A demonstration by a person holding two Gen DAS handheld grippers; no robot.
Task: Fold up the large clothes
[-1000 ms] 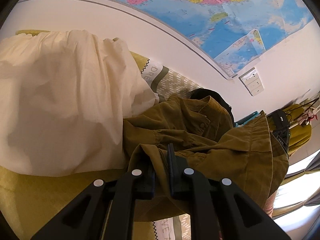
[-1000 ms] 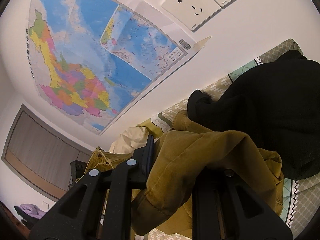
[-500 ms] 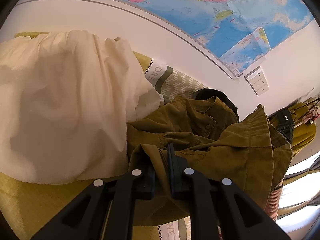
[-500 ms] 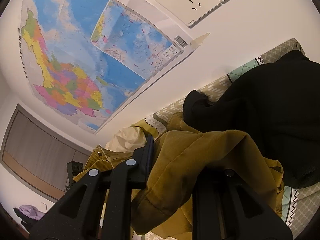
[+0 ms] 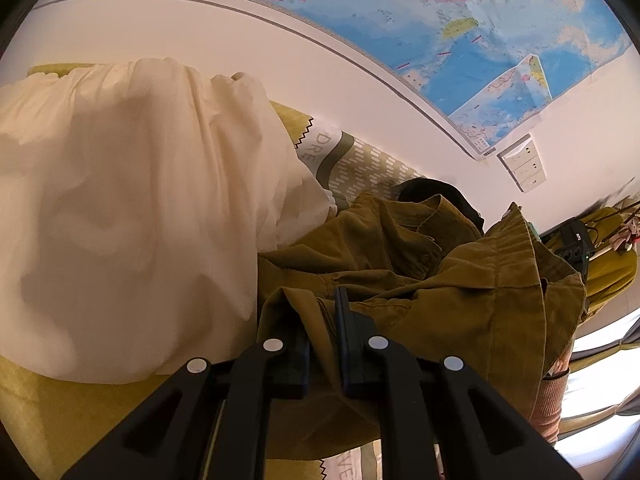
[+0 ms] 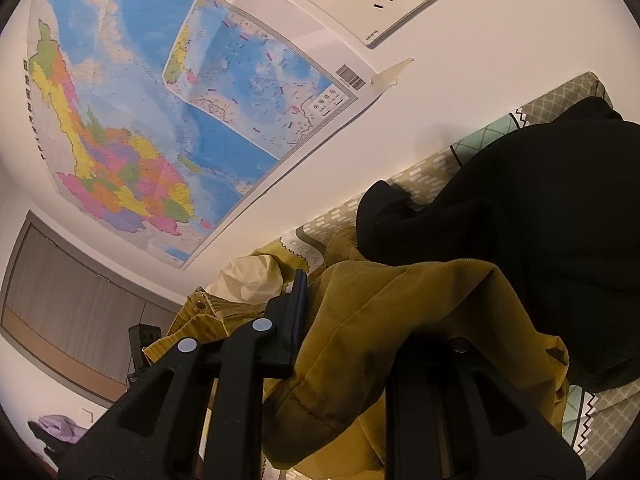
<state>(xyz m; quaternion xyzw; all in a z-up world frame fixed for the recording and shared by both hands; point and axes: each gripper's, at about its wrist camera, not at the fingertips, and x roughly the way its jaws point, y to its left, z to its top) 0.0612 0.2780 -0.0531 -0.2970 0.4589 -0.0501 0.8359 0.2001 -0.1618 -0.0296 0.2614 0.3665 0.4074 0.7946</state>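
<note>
Patterned bedspread (image 5: 362, 162) underfoot, map-covered wall (image 6: 132, 92) behind. Nearest: left claw (image 5: 322, 320) narrowed onto a fold of olive-brown corduroy shirt (image 5: 472, 312), cloth pinched between the pads. Right claw (image 6: 362, 300) likewise clamped on a thick bunched hem of the same shirt (image 6: 384, 320), draped over its far finger. Left of the left claw, a cream cotton garment heap (image 5: 132, 216); beyond the right claw, a black fleece garment (image 6: 520, 232). Probably soft, moderately heavy, grippy; best held at seams or hem corners.
</note>
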